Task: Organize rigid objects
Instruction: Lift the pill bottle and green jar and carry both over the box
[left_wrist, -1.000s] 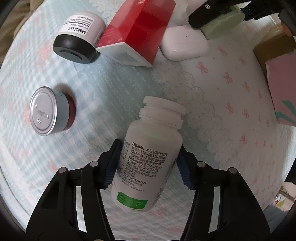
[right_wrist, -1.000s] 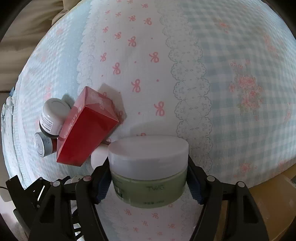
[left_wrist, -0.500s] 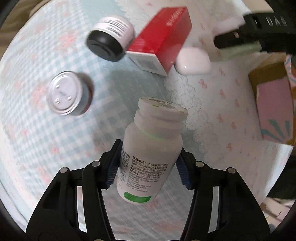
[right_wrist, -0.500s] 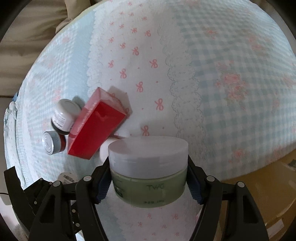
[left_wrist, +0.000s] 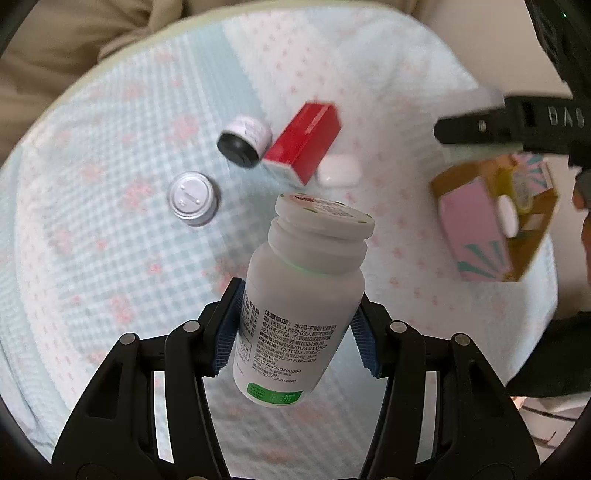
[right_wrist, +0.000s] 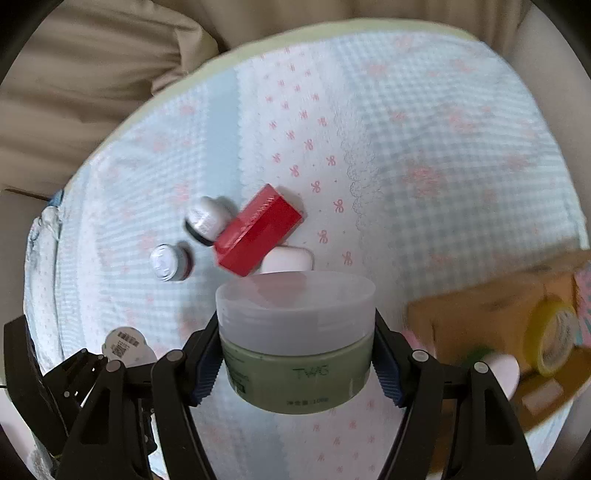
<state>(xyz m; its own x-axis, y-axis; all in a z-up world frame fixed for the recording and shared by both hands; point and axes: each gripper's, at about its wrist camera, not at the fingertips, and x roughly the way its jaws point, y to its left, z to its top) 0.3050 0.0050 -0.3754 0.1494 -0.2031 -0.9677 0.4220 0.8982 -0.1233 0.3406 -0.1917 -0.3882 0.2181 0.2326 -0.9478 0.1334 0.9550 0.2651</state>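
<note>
The white pill bottle (left_wrist: 301, 295) is sitting tilted between the blue pads of the left gripper (left_wrist: 295, 332), whose jaws are closing on its labelled body; it is hanging clear above the cloth. The green cream jar (right_wrist: 295, 343) with its pale lid is being clamped upright in the right gripper (right_wrist: 295, 354) in the same way.

Both are hovering over a round surface covered by a light blue checked tablecloth (left_wrist: 110, 258) with a white bow-print band and lace edging. Beige fabric (right_wrist: 92, 74) is showing beyond its far edge.

Lying on the cloth well below the bottle are a red box (left_wrist: 303, 146), a black-bottomed white jar (left_wrist: 243, 146) touching its side, a silver-lidded tin (left_wrist: 192, 199) near them, and a white rounded case (left_wrist: 338, 173) just beside the red box. Toward the right edge a brown cardboard box (right_wrist: 480, 317) is holding a pink carton (left_wrist: 476, 229) and a yellow item (right_wrist: 554, 332), blurred.

The right gripper is reaching in from the upper right of the left wrist view, above the cardboard box.
</note>
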